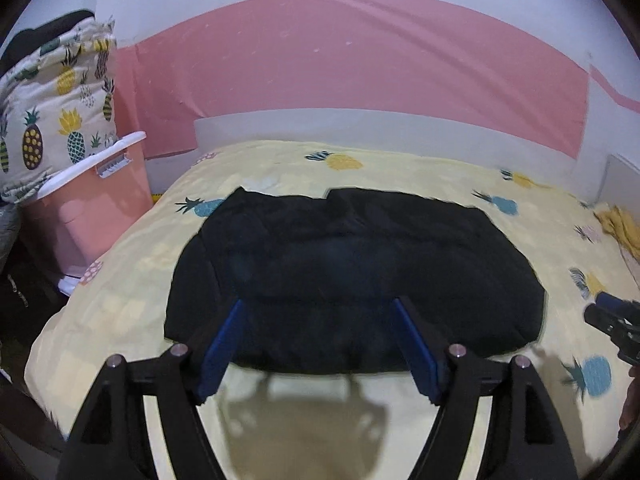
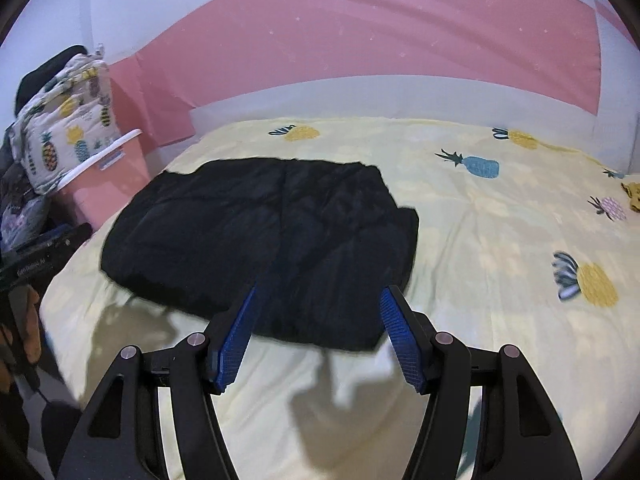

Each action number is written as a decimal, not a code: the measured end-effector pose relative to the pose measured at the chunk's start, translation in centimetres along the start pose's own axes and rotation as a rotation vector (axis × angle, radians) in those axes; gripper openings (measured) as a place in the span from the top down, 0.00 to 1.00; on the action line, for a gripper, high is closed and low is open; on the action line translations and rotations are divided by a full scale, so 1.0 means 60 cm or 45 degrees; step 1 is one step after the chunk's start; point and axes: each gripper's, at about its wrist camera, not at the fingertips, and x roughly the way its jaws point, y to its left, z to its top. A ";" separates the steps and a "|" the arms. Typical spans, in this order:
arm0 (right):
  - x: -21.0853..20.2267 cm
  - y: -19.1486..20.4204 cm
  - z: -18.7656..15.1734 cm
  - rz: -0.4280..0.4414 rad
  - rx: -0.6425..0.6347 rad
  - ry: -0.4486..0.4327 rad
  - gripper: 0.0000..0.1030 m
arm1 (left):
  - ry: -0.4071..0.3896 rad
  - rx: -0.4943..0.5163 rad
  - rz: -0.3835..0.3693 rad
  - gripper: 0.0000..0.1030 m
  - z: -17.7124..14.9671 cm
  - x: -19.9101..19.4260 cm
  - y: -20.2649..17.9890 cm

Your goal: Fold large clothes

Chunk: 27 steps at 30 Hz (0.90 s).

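A black garment (image 1: 352, 276) lies folded in a rough rectangle on the yellow pineapple-print bed sheet (image 1: 132, 300). It also shows in the right wrist view (image 2: 260, 244). My left gripper (image 1: 318, 308) is open and empty, hovering above the garment's near edge. My right gripper (image 2: 318, 294) is open and empty, above the garment's near right corner. The right gripper's tip also shows at the right edge of the left wrist view (image 1: 612, 320).
A pink bin with a white lid (image 1: 92, 184) stands left of the bed, with a pineapple-print quilt (image 1: 52, 112) piled on it. A small yellow cloth (image 1: 620, 228) lies at the bed's far right. A pink and white wall (image 1: 360, 64) is behind.
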 end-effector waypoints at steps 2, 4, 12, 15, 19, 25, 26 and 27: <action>-0.026 0.015 -0.022 0.000 -0.013 -0.010 0.38 | -0.001 0.007 -0.012 0.25 -0.023 -0.033 -0.018; -0.050 0.032 -0.044 -0.004 -0.040 -0.022 0.38 | 0.000 -0.006 -0.025 0.25 -0.046 -0.062 -0.032; -0.113 0.077 -0.124 0.028 -0.041 -0.001 0.38 | 0.080 -0.063 -0.068 0.25 -0.131 -0.125 -0.052; -0.123 0.083 -0.138 0.038 -0.032 0.005 0.38 | 0.099 -0.070 -0.081 0.25 -0.152 -0.132 -0.059; -0.121 0.088 -0.145 0.002 -0.045 0.012 0.38 | 0.145 -0.085 -0.104 0.25 -0.163 -0.121 -0.064; -0.114 0.093 -0.150 -0.004 -0.036 0.033 0.38 | 0.159 -0.113 -0.107 0.25 -0.167 -0.113 -0.061; -0.113 0.094 -0.150 -0.004 -0.038 0.033 0.38 | 0.161 -0.117 -0.111 0.25 -0.168 -0.112 -0.059; -0.112 0.095 -0.150 -0.004 -0.041 0.035 0.38 | 0.164 -0.124 -0.118 0.25 -0.168 -0.110 -0.057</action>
